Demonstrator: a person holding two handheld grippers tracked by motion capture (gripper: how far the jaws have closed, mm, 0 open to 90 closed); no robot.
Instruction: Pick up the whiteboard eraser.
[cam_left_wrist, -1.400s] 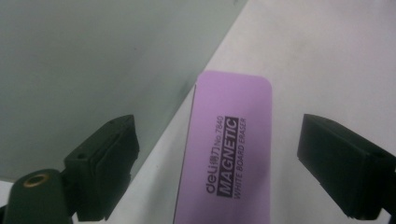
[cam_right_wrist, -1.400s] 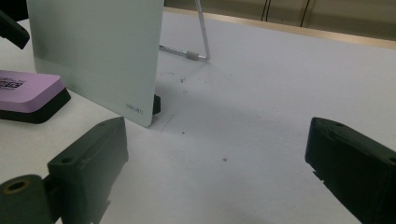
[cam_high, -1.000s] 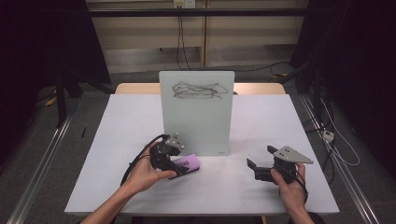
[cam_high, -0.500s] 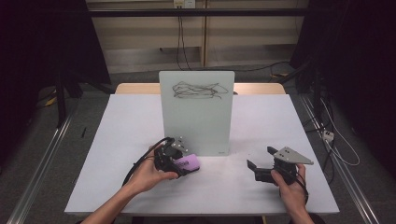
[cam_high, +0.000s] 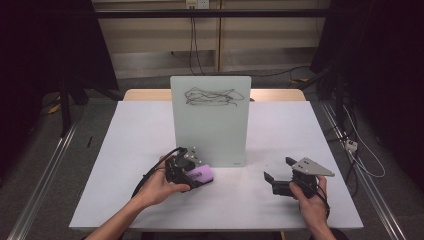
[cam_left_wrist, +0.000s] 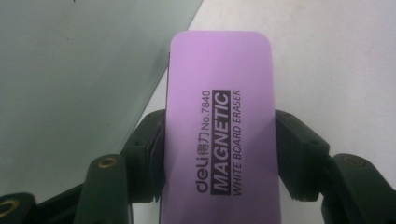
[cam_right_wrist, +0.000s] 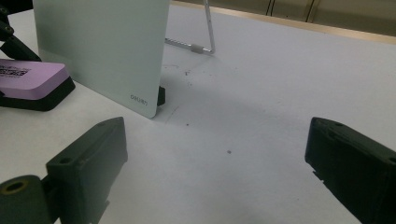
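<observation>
Two grippers: left gripper (cam_left_wrist: 219, 177) fingers clamped on purple eraser (cam_left_wrist: 222, 121); right gripper (cam_right_wrist: 219, 172) fingers apart, nothing between.

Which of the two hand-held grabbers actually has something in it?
The left gripper, near the upright whiteboard. Its jaws have just been closing and now clamp the purple eraser by its long sides. The right gripper rests with jaws wide apart over bare table.

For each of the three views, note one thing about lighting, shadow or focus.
High view: the white table is brightly lit against dark surroundings. Left gripper view: the print on the purple rectangular whiteboard eraser is sharp. Right gripper view: the upright pale glass board throws a soft shadow to its right; that gripper's near jaws look blurred.
</observation>
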